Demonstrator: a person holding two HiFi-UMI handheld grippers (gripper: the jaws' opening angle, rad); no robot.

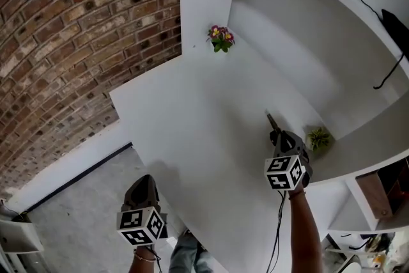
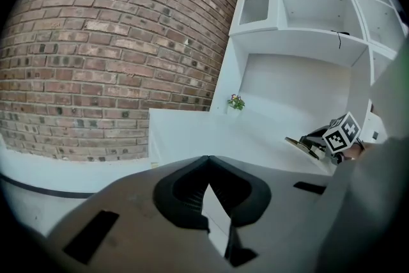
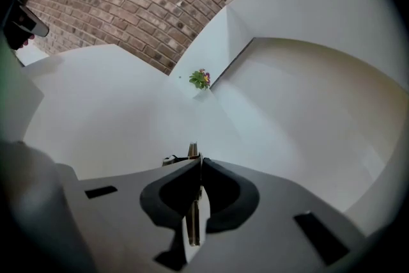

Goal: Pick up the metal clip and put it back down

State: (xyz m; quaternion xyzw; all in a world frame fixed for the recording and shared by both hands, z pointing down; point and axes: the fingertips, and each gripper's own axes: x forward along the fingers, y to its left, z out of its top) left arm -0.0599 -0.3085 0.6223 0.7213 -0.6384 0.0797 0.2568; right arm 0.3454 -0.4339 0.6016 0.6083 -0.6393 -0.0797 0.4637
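Over the desk (image 1: pixel 192 124) — right gripper (image 1: pixel 275 132) clamps metal clip (image 1: pixel 271 119), arm (image 1: pixel 303 227) outstretched.

metal clip (image 3: pixel 192 151) — slim, silvery | edge-on | clamped between right tool (image 3: pixel 195 166) jaws — tip protruding

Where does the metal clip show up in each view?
Head view: right of centre, the clip sticks out of the right tool.
Left gripper view: clip far right, mid-height.
Right gripper view: clip bottom centre, pinched between the jaws.
Shared landmark: the flowers in the back corner.

bright even light, soft shadows, fisheye-warped dark corners
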